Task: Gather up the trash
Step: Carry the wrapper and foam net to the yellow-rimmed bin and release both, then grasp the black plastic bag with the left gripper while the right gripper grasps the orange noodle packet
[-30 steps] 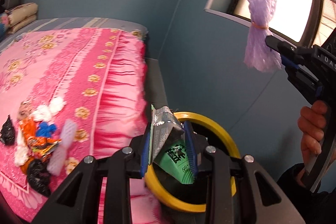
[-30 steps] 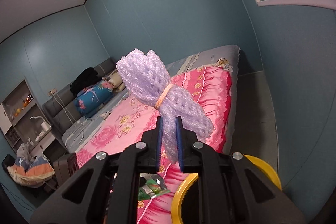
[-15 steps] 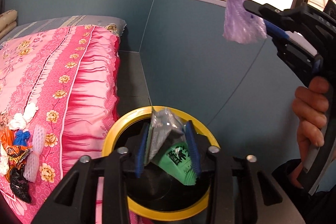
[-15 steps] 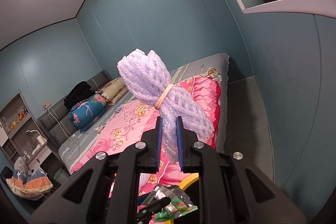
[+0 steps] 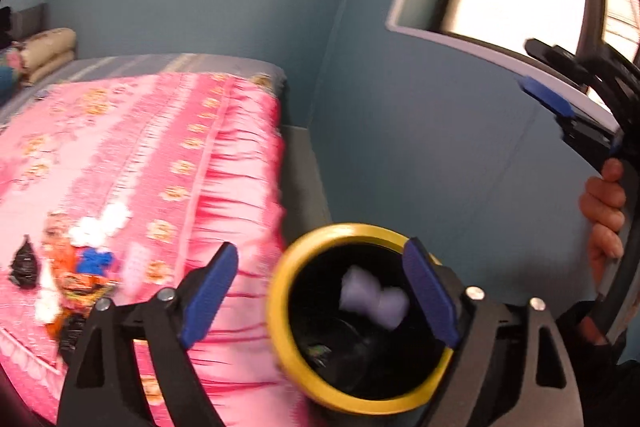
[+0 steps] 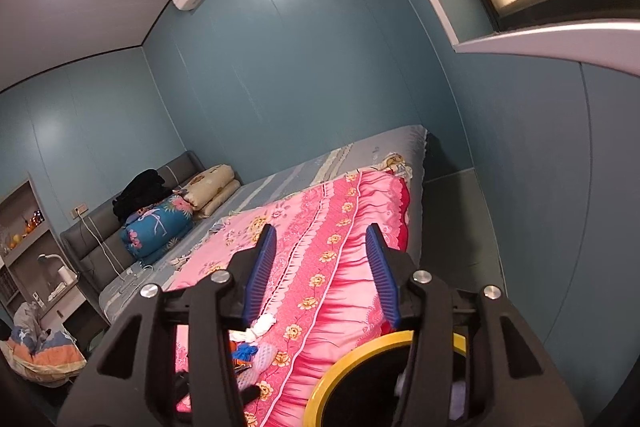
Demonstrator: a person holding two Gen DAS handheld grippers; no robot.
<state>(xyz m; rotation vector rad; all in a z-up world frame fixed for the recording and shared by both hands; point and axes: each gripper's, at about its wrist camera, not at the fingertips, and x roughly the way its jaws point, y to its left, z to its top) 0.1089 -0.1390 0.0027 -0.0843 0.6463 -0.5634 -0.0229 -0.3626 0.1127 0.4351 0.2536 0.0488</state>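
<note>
A black bin with a yellow rim [image 5: 420, 393] stands beside the bed, right under my left gripper [image 5: 320, 293]. That gripper's jaws are opening wide, with nothing between the blue pads [image 5: 208, 293]. A purple foam net [image 5: 374, 298] is blurred inside the bin, above a green wrapper [image 5: 318, 351] at the bottom. My right gripper [image 6: 322, 265] has its jaws opening too, with nothing between them; the left wrist view shows the right gripper [image 5: 538, 75] higher up at the right. More trash [image 5: 76, 275] lies in a pile on the pink bedspread [image 5: 160, 147].
The bed fills the left side, with folded bedding [image 6: 192, 203] at its head. A blue wall [image 5: 440, 147] and a window sill [image 5: 460, 37] close off the right. The person's hand [image 5: 604, 211] grips the right handle. The bin's rim [image 6: 348, 359] lies below the right fingers.
Both grippers have opened. The green wrapper left the left jaws and the purple net left the right jaws; both are now inside the bin.
</note>
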